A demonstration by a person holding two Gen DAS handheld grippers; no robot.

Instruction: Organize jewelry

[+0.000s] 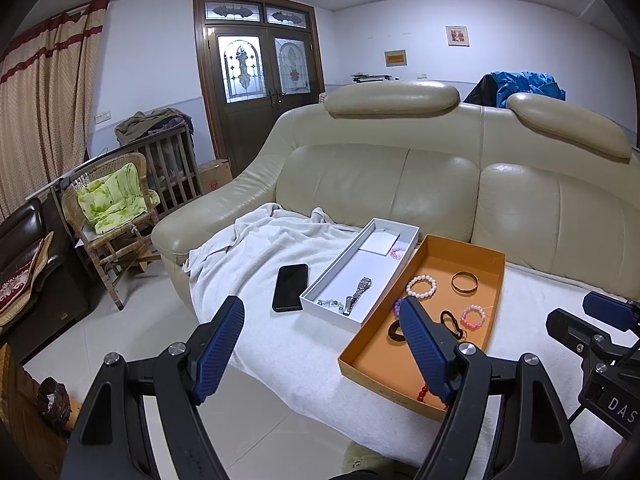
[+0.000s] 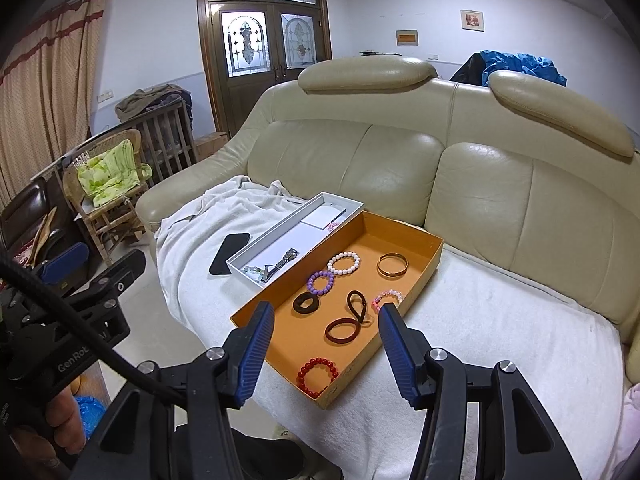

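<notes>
An orange tray (image 2: 424, 268) lies on a white towel on the sofa. It holds a white bead bracelet (image 2: 343, 262), a purple one (image 2: 320, 282), a gold bangle (image 2: 393, 265), a pink one (image 2: 387, 298), a red one (image 2: 318, 376) and dark hair ties (image 2: 340, 330). Left of it a white box (image 1: 332, 270) holds a silver watch (image 1: 358, 290) and a bead string (image 1: 330, 303). My left gripper (image 1: 320, 318) is open and empty, in front of both containers. My right gripper (image 2: 326, 322) is open and empty, above the tray's near end.
A black phone (image 1: 291, 287) lies on the towel (image 1: 256, 248) left of the white box. The beige leather sofa back (image 1: 440, 184) rises behind. A wicker chair (image 1: 112, 216) with a green cushion stands on the tiled floor to the left.
</notes>
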